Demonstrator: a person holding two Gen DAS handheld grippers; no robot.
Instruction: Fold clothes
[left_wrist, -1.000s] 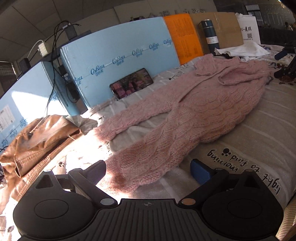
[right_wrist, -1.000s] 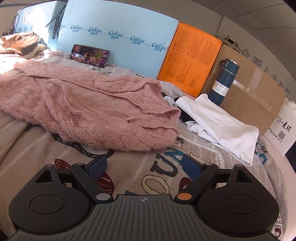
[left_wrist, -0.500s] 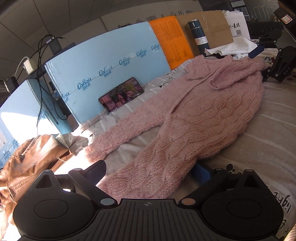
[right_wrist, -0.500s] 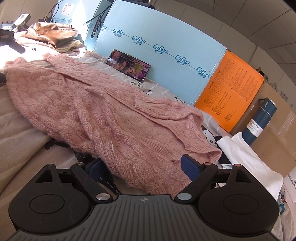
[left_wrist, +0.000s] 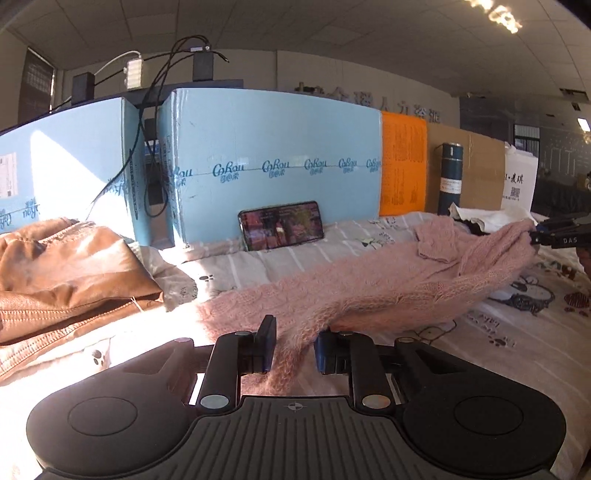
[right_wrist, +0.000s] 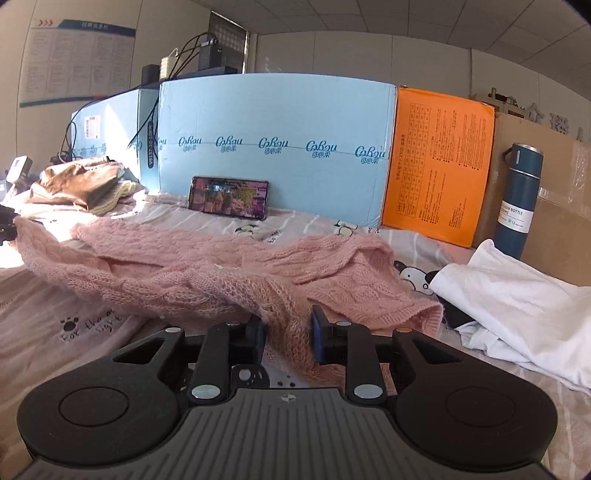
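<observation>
A pink knitted sweater (left_wrist: 388, 284) lies stretched across the bed. My left gripper (left_wrist: 294, 347) is shut on its near edge, with pink knit bunched between the blue pads. In the right wrist view the same sweater (right_wrist: 207, 269) spans left to right, and my right gripper (right_wrist: 287, 336) is shut on its edge near the folded end. The right gripper also shows at the far right of the left wrist view (left_wrist: 561, 236), pinching the sweater's other end, which hangs lifted off the bed.
A brown leather jacket (left_wrist: 62, 266) lies at the left. A phone (left_wrist: 280, 225) leans on blue boxes (left_wrist: 273, 166) at the back. An orange box (right_wrist: 439, 162), a blue flask (right_wrist: 519, 199) and a white garment (right_wrist: 517, 306) are at the right.
Both grippers dropped low to the bed and closed on the sweater's edges. The sweater's edge is now lifted and stretched between them.
</observation>
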